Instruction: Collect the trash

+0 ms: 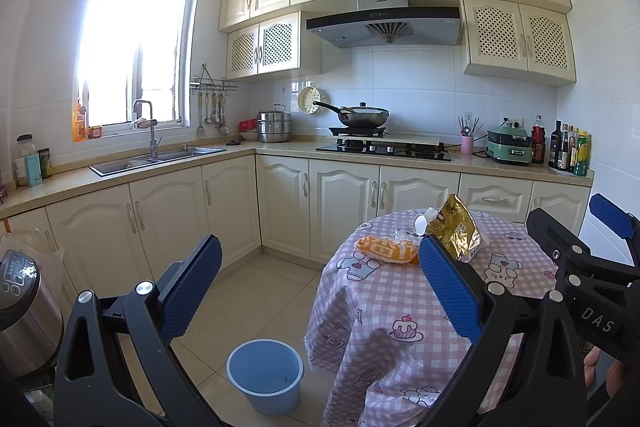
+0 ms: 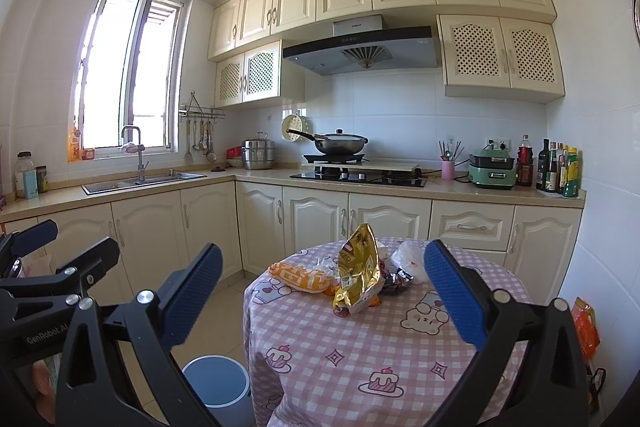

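A round table with a pink checked cloth [image 1: 400,307] [image 2: 360,355] holds a pile of trash: a gold foil bag [image 1: 456,227] [image 2: 358,277], an orange wrapper [image 1: 386,249] [image 2: 302,277], a white crumpled piece [image 2: 412,259] and a dark wrapper [image 2: 396,279]. A blue bucket [image 1: 265,373] [image 2: 218,381] stands on the floor left of the table. My left gripper [image 1: 320,287] is open and empty, held short of the table. My right gripper [image 2: 320,291] is open and empty, facing the pile.
Cream cabinets and a counter run along the back with a sink [image 1: 156,159], a hob with a wok [image 1: 364,117] and bottles [image 1: 568,147]. A steel cooker [image 1: 24,307] stands at the left. An orange bag [image 2: 584,327] hangs at the right.
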A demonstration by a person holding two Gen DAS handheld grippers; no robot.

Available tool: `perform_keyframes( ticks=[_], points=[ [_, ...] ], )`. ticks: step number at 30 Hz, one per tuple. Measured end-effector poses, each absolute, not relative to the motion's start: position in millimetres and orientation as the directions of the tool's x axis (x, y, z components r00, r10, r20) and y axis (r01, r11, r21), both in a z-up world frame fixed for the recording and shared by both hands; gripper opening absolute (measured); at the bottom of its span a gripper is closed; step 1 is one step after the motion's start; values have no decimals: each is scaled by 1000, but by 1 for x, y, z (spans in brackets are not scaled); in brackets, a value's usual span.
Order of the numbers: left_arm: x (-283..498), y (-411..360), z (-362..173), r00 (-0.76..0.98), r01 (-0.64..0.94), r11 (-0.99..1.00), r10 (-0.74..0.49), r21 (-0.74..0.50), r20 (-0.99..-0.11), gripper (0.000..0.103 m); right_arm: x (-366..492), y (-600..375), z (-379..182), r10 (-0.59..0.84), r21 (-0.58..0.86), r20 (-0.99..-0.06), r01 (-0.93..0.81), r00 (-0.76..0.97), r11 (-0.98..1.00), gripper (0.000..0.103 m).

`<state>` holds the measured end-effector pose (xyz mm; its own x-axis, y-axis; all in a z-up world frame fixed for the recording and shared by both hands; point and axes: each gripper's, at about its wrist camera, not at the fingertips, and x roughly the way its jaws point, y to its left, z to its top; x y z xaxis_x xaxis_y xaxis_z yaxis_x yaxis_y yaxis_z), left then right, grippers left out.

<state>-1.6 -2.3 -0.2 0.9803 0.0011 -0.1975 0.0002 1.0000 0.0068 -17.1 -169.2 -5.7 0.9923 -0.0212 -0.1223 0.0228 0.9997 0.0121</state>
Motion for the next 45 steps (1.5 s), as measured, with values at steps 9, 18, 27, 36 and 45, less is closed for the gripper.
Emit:
perform_keyframes(
  ticks=[9, 18, 27, 36, 45],
  points=[
    [0, -1, 1, 980, 0, 1000, 1, 7, -199, 96, -16, -168, -6, -21, 11, -123, 22, 992, 1000, 99],
    [0, -1, 1, 980, 0, 1000, 1, 7, -201, 96, -16, -168, -6, -21, 10, -125, 22, 992, 1000, 99],
    [0, 0, 0, 979, -1, 1000, 2, 6, -202, 96, -15, -168, -6, -19, 10, -125, 21, 992, 1000, 99],
    [0, 1, -3, 979, -1, 1000, 2, 5, -204, 96, -15, -166, -7, -19, 8, -128, 20, 992, 1000, 99],
    [3, 2, -9, 978, -1, 1000, 2, 6, -210, 96, -16, -168, -9, -18, 13, -132, 20, 991, 1000, 99]
  ],
)
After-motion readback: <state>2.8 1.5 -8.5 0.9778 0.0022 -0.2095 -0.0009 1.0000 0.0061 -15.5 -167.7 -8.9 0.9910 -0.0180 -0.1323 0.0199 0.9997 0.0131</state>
